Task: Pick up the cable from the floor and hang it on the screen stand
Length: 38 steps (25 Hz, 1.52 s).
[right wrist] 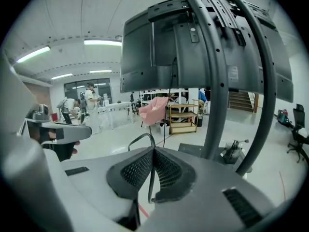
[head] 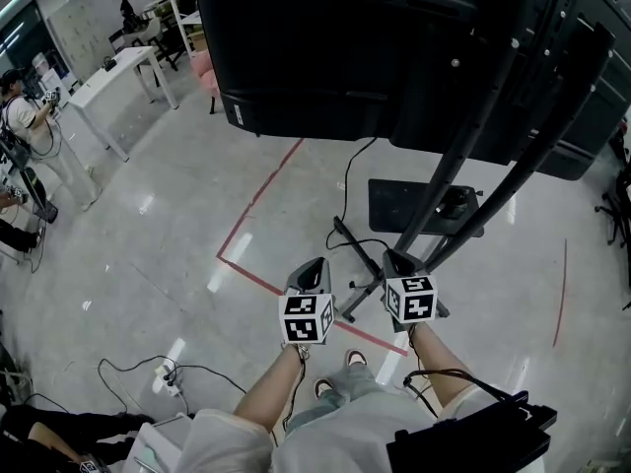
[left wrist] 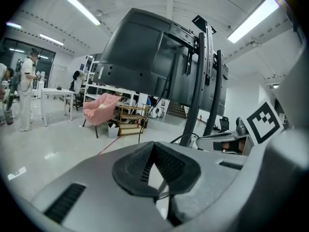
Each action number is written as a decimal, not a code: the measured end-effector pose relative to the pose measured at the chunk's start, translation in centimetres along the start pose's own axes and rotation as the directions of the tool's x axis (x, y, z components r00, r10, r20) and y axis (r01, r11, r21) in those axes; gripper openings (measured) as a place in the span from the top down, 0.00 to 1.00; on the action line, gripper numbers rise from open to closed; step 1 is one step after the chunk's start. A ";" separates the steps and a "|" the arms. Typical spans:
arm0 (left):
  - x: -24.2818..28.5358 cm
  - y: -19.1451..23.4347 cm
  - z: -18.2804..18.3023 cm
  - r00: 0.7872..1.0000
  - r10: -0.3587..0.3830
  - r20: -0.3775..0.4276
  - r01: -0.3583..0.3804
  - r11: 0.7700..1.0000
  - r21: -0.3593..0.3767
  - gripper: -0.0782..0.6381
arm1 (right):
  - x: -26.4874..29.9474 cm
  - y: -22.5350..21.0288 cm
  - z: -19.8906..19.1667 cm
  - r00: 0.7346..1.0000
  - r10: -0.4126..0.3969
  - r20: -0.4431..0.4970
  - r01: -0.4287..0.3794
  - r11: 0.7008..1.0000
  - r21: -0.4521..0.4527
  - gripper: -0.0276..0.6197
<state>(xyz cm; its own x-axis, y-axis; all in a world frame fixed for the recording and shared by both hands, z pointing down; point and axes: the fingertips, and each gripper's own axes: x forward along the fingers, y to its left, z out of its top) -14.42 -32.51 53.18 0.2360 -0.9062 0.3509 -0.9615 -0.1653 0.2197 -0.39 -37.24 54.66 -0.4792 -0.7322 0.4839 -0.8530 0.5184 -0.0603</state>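
Closest to the head camera are the person's two forearms, each carrying a gripper with a marker cube, held over a pale polished floor [head: 177, 254]. The right gripper [head: 394, 260] sits just beside the foot of the screen stand [head: 463, 156]. The left gripper [head: 314, 264] is near it, on the side away from the stand.

Seen in its own view, the right gripper [right wrist: 153, 151] is clamped on the black cable [right wrist: 150, 178]. The strand runs up between the ribbed pads [right wrist: 166, 170] and arches into a small loop just above their tips. From the head view a thin stretch of the cable [head: 360, 242] curves over the floor towards those tips, near the stand's dark base plate [head: 404, 205].

The left gripper [left wrist: 153, 146] has its pads [left wrist: 171, 163] pressed together at the tips. A thin dark strand shows low in the gap behind them, but I cannot tell whether it is pinched or what it belongs to.

Both gripper views point up at the back of the large black screen [right wrist: 145, 52] on the stand's curved, perforated uprights [right wrist: 217, 81]. A red tape line [head: 261, 190] turns a corner on the floor beside the left gripper. Farther off are a pink chair [right wrist: 153, 110], a wooden shelf cart [right wrist: 182, 115], a white table [head: 118, 72] and people standing.
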 end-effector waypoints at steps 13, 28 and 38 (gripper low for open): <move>-2.2 -0.3 16.3 0.986 -0.004 0.166 -0.014 0.994 0.106 0.89 | -2.1 3.5 19.6 0.992 0.084 0.090 -0.068 0.984 -0.167 0.92; -4.8 -2.1 31.1 0.946 -0.045 0.320 -0.001 0.990 0.142 0.89 | -5.5 4.1 40.0 0.970 -0.019 0.244 0.065 0.981 -0.182 0.92; -6.2 -3.6 40.3 0.921 -0.060 0.384 -0.023 0.978 0.206 0.89 | -8.4 7.2 51.0 0.955 0.094 0.283 -0.011 0.959 -0.283 0.92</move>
<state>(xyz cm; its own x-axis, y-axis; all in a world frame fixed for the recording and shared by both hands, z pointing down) -18.07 -41.94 13.53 0.2205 -0.9746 -0.0399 -0.9750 -0.2214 0.0195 -13.06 -49.88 5.67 -0.5962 -0.7750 0.2096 -0.7545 0.6301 0.1836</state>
